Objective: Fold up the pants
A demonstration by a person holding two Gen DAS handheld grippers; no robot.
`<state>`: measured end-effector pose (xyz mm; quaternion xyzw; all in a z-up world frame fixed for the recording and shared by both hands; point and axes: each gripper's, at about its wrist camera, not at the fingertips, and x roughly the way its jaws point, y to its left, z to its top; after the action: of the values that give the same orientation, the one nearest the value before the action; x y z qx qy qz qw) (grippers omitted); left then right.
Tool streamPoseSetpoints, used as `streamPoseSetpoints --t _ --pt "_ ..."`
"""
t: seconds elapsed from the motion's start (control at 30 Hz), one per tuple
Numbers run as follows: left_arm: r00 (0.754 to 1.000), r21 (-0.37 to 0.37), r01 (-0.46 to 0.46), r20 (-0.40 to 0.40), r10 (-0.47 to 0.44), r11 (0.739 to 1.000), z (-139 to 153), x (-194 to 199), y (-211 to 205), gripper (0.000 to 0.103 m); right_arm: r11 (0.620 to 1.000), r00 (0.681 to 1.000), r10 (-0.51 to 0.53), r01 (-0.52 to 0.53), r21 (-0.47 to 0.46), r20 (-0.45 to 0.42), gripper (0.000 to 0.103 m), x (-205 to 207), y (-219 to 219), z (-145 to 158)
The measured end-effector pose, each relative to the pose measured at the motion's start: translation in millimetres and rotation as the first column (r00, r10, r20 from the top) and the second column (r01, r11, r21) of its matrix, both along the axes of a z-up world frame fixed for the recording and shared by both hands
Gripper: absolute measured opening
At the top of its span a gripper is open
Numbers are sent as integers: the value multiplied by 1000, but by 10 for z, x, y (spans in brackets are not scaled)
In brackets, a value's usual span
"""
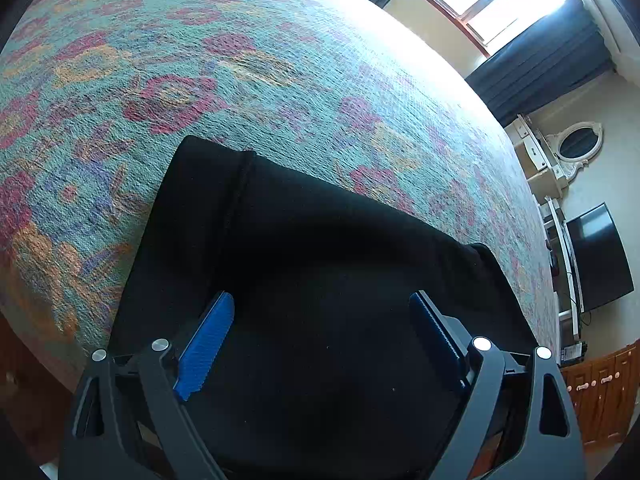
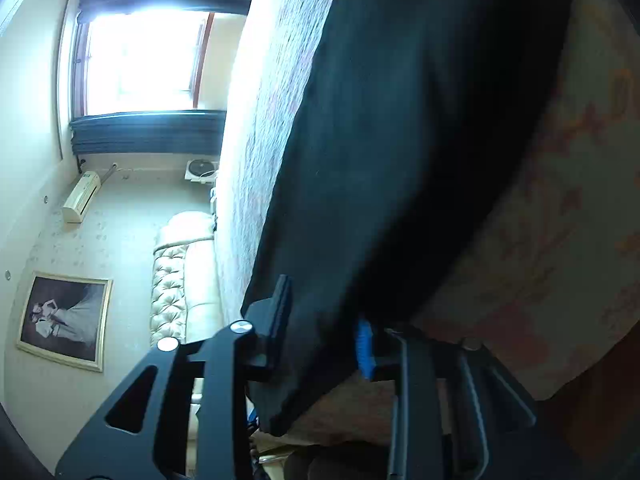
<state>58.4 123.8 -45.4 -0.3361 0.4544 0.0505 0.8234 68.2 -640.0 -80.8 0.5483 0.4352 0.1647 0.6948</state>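
Black pants [image 1: 320, 260] lie on a bed with a floral bedspread [image 1: 240, 72]. My left gripper [image 1: 322, 312] is open, its blue pads [image 1: 206, 344] spread wide just above the near part of the pants, holding nothing. In the right wrist view the pants [image 2: 400, 140] fill the middle of the frame, and their near edge runs between the fingers of my right gripper [image 2: 324, 328]. The camera is rolled sideways. The jaws stand close on the cloth, one finger [image 2: 280, 312] on each side of it.
A window with dark curtains [image 1: 496, 0] is beyond the bed. A dresser with an oval mirror [image 1: 576, 144], a TV [image 1: 600, 256] and wooden cabinets [image 1: 600, 392] stand at the right. A tufted headboard [image 2: 172, 276], a framed picture [image 2: 64, 320] and an air conditioner [image 2: 82, 196] show in the right wrist view.
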Motion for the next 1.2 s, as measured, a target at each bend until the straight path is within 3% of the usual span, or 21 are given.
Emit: streamPoseSetpoints --t 0.13,0.3,0.4,0.43,0.5,0.53,0.57,0.8,0.97,1.03,1.13,1.2 --pt "1000 1 2 -1 -2 1000 -2 -4 -12 88 990 990 137 -137 20 15 50 73 453 1" --pt "1000 -2 6 -2 -6 1000 -7 -9 -18 88 955 957 290 -290 54 1 50 147 931 -21" --pt "1000 -1 14 -2 -14 1000 -11 -1 -22 88 935 935 354 -354 11 4 50 124 1077 27" --pt "1000 0 16 -2 -16 1000 -12 -1 -24 88 928 928 371 -371 -14 3 48 123 1114 58" --pt "1000 -2 17 -2 -17 1000 -11 2 -22 88 903 906 421 -422 -77 -31 16 124 1162 86" --pt "1000 -5 16 -1 -16 1000 -10 1 -18 88 896 900 432 -435 -93 -57 7 102 1186 64" --pt "1000 -9 15 -1 -15 1000 -10 3 -2 88 895 898 433 -438 -83 -74 6 57 1156 35" --pt "1000 -18 20 2 -20 1000 -8 -4 23 88 904 903 421 -425 -33 -87 11 26 1167 49" --pt "999 -7 33 -2 -33 999 -4 10 21 88 899 896 436 -437 7 -77 45 90 1247 5" --pt "999 0 43 -5 -43 999 -4 14 15 88 897 893 442 -442 26 -78 51 133 1355 29" --pt "998 17 57 -11 -57 998 7 23 -6 88 878 873 479 -479 19 -92 49 132 1402 26" --pt "998 27 67 -17 -66 997 9 18 -13 88 843 840 528 -536 -47 -125 30 125 1542 45"
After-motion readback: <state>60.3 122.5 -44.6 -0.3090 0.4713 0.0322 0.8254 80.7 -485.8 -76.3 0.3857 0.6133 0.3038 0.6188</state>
